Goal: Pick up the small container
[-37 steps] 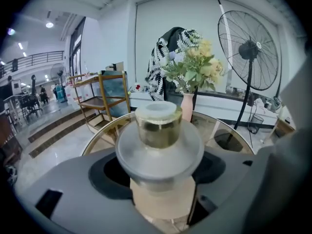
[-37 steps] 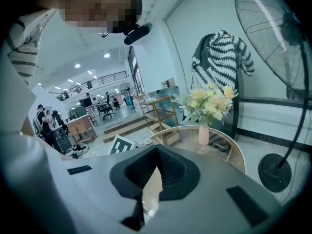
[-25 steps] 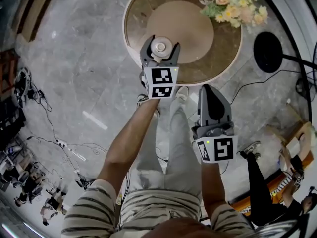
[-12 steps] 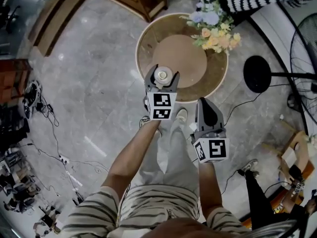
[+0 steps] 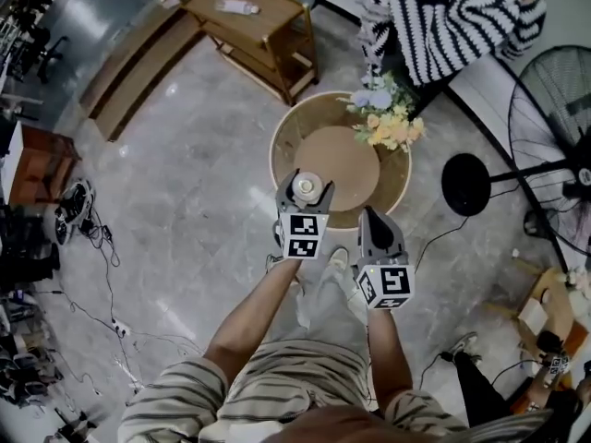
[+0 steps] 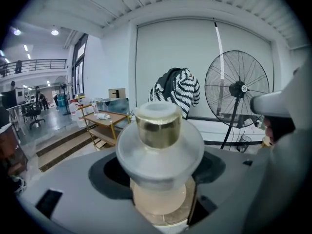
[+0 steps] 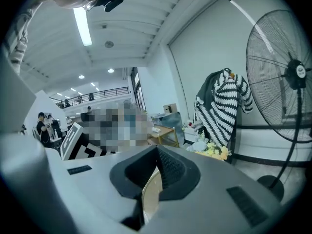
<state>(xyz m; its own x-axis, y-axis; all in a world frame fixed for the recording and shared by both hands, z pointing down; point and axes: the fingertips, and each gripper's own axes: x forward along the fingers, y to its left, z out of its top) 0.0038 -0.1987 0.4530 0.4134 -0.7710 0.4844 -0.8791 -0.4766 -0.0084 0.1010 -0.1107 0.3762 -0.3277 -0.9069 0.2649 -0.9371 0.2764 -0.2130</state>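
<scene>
The small container (image 5: 306, 188), a frosted white jar with a gold band under its cap, sits between the jaws of my left gripper (image 5: 306, 184), which is shut on its body. In the head view it hangs over the near part of the round wooden table (image 5: 399, 187). The left gripper view shows the container (image 6: 161, 135) upright and close, filling the gap of the left gripper (image 6: 161, 172). My right gripper (image 5: 378, 221) stands beside it to the right, lower, near the table's edge. The right gripper (image 7: 155, 179) has its jaws together and nothing in them.
A bunch of flowers (image 5: 383, 123) lies at the table's far right. A standing fan (image 5: 557, 109) with a round black base (image 5: 464, 185) is to the right. A wooden trolley (image 5: 260, 28) and a striped garment (image 5: 448, 12) stand beyond. Cables (image 5: 83, 220) trail on the floor at left.
The head view has risen, so the table and both grippers look smaller and more of the room shows. The container stays held in the left gripper. The right gripper stays shut.
</scene>
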